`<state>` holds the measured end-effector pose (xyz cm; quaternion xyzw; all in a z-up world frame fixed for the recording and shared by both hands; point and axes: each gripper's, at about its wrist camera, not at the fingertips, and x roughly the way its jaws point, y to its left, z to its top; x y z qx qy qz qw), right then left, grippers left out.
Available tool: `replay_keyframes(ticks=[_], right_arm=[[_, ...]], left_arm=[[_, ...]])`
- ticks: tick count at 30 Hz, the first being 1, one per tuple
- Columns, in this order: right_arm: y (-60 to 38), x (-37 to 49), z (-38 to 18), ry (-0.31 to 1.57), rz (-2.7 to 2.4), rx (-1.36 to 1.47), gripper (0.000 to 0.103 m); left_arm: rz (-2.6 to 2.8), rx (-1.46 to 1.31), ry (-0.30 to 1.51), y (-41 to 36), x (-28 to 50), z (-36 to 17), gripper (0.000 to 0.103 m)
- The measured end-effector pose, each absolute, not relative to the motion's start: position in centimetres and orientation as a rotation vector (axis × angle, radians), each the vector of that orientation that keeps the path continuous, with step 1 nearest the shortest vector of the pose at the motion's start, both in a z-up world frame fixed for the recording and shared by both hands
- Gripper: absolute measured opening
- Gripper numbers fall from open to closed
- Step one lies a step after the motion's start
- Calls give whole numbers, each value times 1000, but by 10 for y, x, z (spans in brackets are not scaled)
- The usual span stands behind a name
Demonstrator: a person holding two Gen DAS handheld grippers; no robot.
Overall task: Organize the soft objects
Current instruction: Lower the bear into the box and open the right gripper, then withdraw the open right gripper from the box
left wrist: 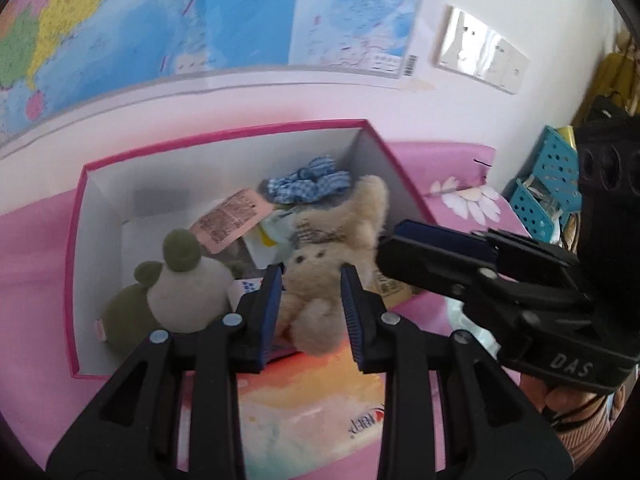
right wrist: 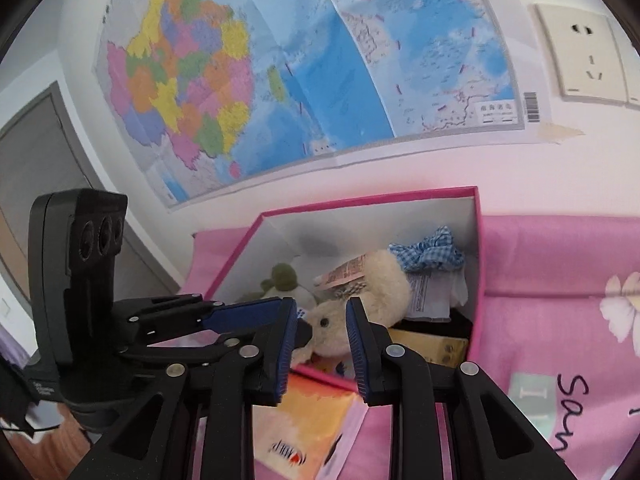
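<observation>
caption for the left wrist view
Left gripper hovers empty over a pink box holding a cream plush and green plush.

This was a home, most likely a bedroom. A pink floral bedsheet covered the surface across the lower right of the right wrist view. A large coloured wall map hung taped on the white wall in the upper half, with a wall socket at upper right and a grey door at far left. Turquoise perforated storage baskets stood at the right edge of the left wrist view.
</observation>
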<state>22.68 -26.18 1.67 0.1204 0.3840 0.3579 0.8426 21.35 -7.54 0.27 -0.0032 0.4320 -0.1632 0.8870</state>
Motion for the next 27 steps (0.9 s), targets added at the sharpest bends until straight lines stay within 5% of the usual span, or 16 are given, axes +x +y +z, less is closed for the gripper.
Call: replay_keyframes(ticks=[7,12,16,21,27], right_arm=[[-264,224,3,830,732,242,28],[-269,217,-4,848,728,249,32],[-272,197,0,812,730,235,52],[-278,156,7,738,716,195,84],[-278,108,2,698,635,91,102]], left_arm=[[-298,9,838,-64,199,5,33],[-306,15,772,-61,174,10,57],[-307,9,724,-56,144,10,69],[-267,-9,680,-45,105,4,103],[-177,-30,730,-31,75,-14,102]])
